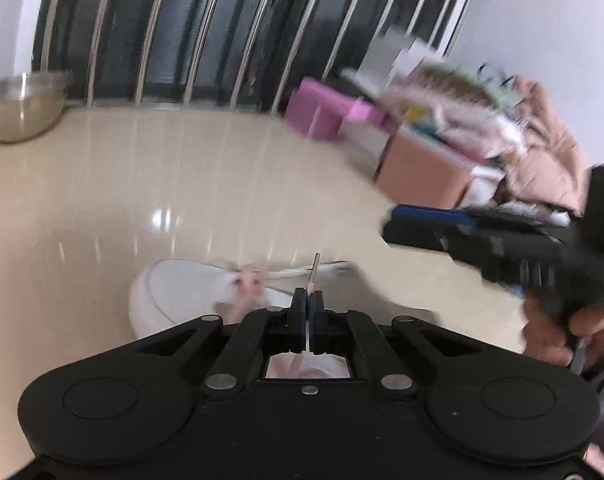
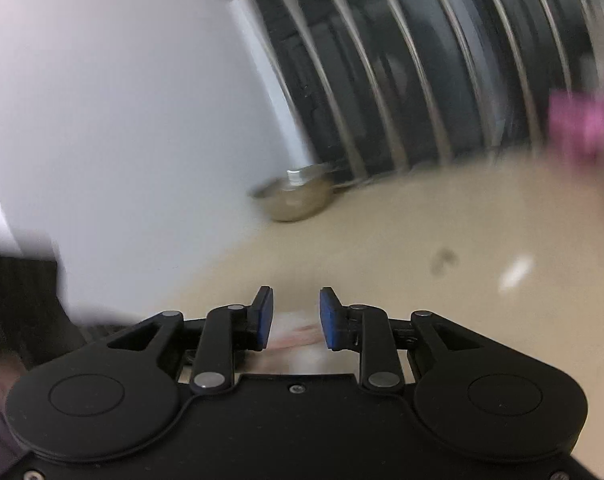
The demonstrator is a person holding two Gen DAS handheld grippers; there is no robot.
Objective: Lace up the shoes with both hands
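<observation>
Glossy beige floor (image 1: pixel 181 184); white shoe (image 1: pixel 173 296) at ten o'clock of the left gripper (image 1: pixel 308 300), pinching a lace tip (image 1: pixel 314 270); right gripper (image 2: pixel 295 316) spread, empty; threading likely underway; next, aim for an eyelet.

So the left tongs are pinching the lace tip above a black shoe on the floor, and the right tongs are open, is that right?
Nearly. The shoe is white, not black, as the left wrist view shows. The rest holds: the left tongs are shut on the lace tip, and the right wrist view shows the right tongs open.
</observation>
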